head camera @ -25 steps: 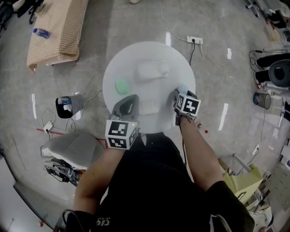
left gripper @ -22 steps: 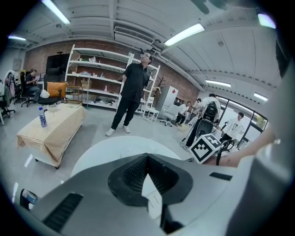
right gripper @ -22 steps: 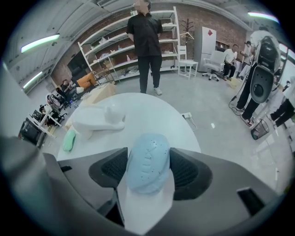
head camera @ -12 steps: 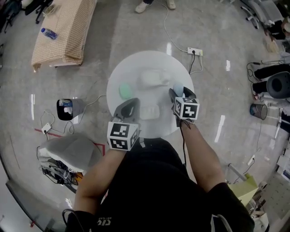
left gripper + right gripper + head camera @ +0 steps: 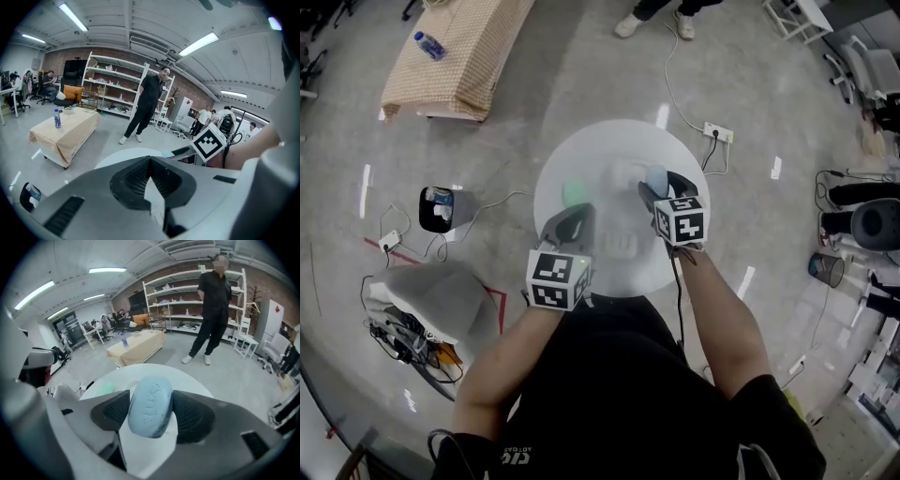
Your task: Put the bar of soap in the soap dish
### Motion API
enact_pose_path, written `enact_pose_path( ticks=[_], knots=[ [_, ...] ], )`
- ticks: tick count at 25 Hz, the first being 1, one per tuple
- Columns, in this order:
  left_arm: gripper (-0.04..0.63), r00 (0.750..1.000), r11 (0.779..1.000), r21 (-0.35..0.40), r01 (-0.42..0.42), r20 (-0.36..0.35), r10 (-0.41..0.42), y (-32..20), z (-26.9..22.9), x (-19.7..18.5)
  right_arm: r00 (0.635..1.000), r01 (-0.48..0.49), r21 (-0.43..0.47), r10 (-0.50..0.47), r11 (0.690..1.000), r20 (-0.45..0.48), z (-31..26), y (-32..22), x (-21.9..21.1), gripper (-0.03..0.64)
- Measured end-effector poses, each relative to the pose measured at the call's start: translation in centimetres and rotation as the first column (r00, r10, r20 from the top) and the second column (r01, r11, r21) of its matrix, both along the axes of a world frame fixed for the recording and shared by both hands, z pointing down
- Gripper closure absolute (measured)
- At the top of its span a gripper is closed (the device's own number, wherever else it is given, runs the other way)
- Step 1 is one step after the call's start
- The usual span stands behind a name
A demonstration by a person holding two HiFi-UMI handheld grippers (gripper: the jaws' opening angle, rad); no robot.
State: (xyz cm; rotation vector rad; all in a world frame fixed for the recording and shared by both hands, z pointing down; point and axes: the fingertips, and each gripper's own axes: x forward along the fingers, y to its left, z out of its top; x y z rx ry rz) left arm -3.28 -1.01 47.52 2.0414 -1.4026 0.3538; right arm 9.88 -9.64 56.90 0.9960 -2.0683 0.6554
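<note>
right gripper is clamped on the blue soap bar over the table toward its far edge (left gripper is shut tight, empty).

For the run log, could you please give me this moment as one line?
right gripper: shut on blue soap bar | left gripper: shut, empty | green soap: on white table

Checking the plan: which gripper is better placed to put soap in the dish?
Right. The right gripper is shut on the blue soap bar beside the white soap dish; the left gripper is shut and empty.
</note>
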Motion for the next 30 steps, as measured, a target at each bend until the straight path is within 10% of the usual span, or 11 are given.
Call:
enact_pose_path(
  ticks=[9, 16, 30],
  knots=[
    [0.588, 0.998, 0.998, -0.02, 0.057, -0.005, -0.057, -0.9, 0.2, -1.5, 0.989, 0.149, -0.022, -0.149, 0.989, 0.0, 1.0, -0.9, -3.0, 0.318],
    [0.588, 0.998, 0.998, -0.027, 0.052, -0.015, -0.053, -1.6, 0.4, -1.5, 0.99, -0.092, -0.154, 0.107, 0.984, 0.088, 1.4, -0.6, -1.7, 0.318],
    [0.588, 0.999, 0.999, -0.02, -0.036, -0.04, 0.035, -3.1, 0.1, -1.3, 0.8, -0.515, -0.443, 0.597, 0.734, 0.057, 3.9, 1.0, -0.5, 0.318]
  ],
)
